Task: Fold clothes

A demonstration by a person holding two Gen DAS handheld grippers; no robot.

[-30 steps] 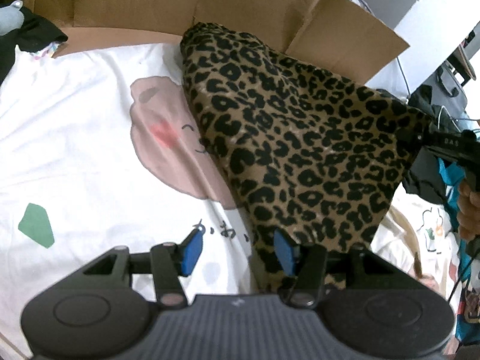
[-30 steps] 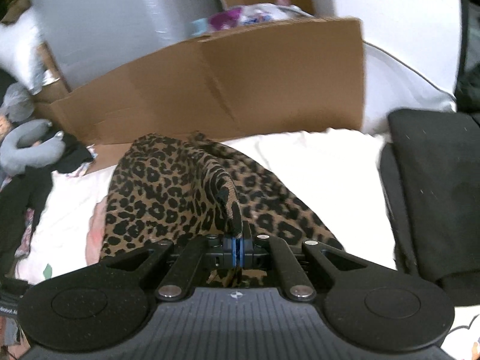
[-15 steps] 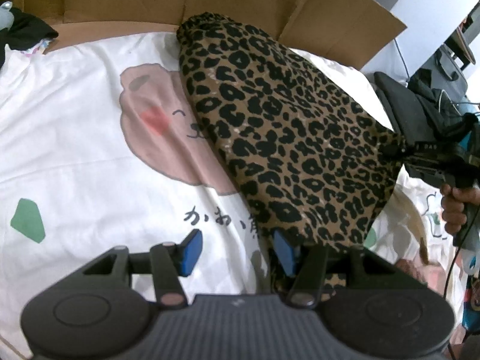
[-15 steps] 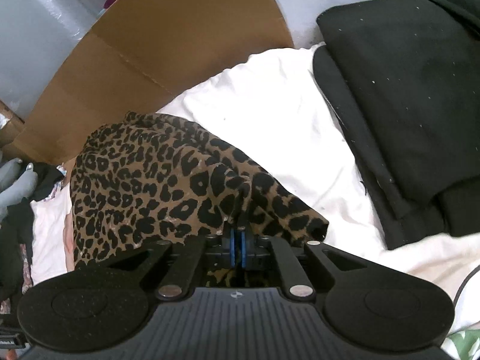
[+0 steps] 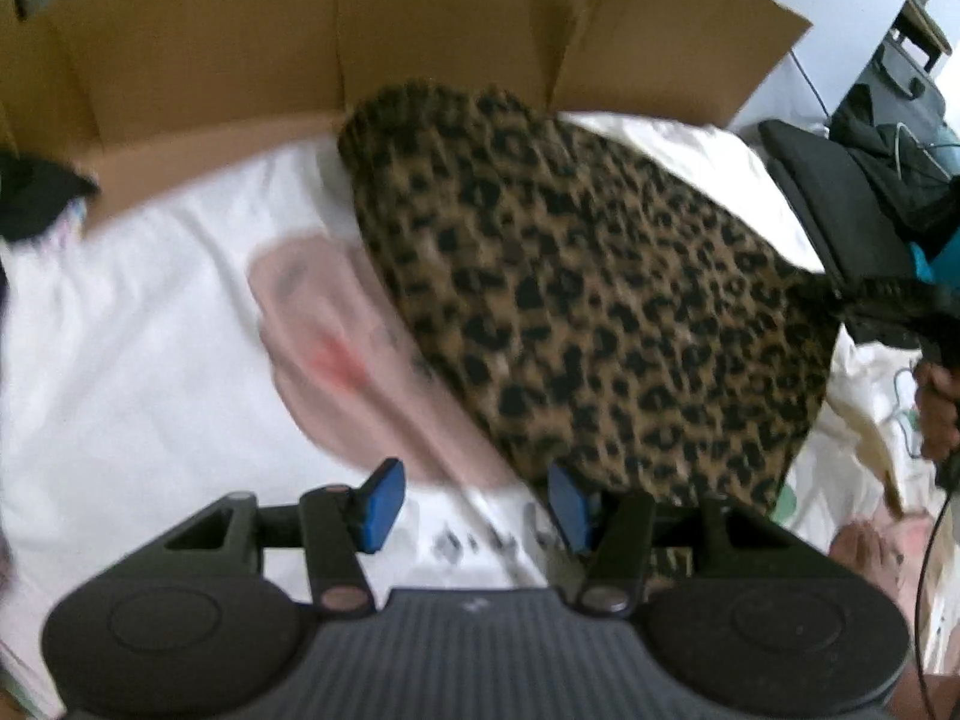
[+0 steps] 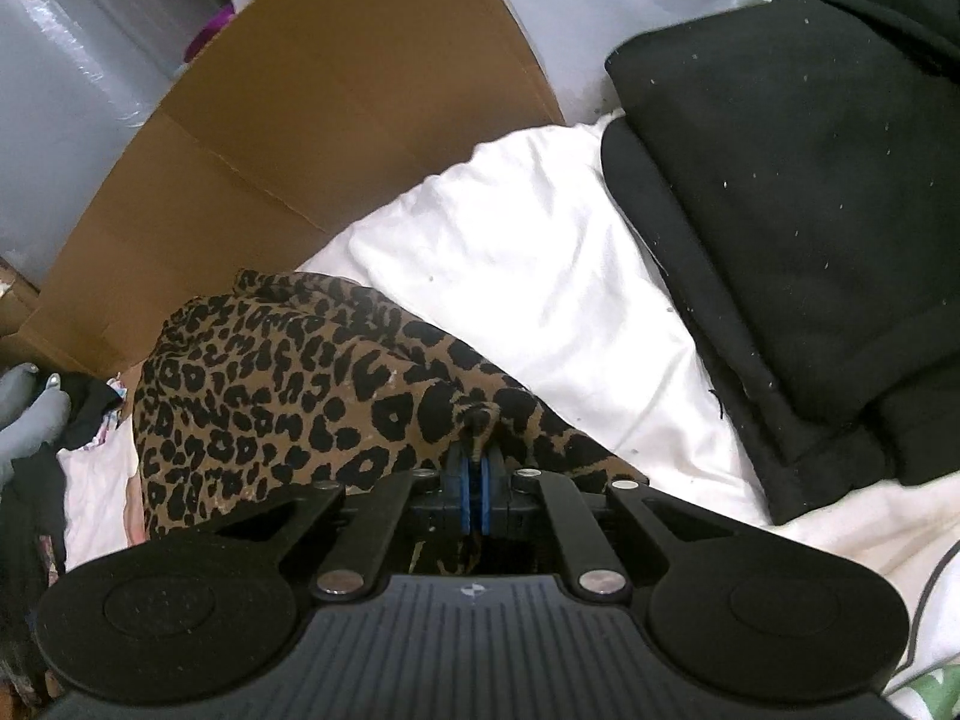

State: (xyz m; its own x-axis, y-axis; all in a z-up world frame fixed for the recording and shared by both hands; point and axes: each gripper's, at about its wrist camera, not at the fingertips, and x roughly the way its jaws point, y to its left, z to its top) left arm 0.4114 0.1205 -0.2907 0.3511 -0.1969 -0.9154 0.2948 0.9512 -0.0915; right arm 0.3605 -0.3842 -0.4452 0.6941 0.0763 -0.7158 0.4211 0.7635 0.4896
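Note:
A leopard-print garment (image 5: 600, 312) lies spread on a white sheet with a pink bear print (image 5: 150, 330). My left gripper (image 5: 474, 501) is open just above the sheet at the garment's near edge. Only the sheet shows between its blue pads, and the cloth lies behind its right finger (image 5: 567, 507). My right gripper (image 6: 475, 480) is shut on a bunched corner of the leopard-print garment (image 6: 288, 396), low over the bed. In the left wrist view the right gripper (image 5: 840, 300) pinches that corner at the right, with a hand (image 5: 936, 414) on its handle.
A brown cardboard sheet (image 5: 300, 30) stands along the far edge of the bed, also the cardboard (image 6: 330, 120) in the right wrist view. Folded black clothes (image 6: 780, 210) are stacked to the right of the garment. Dark clothes and a grey soft toy (image 6: 30, 420) lie at the left.
The right gripper has come down and rolled, laying its corner of the garment toward the bed. The left gripper has drawn back along the garment's edge, still open; its view is now blurred.

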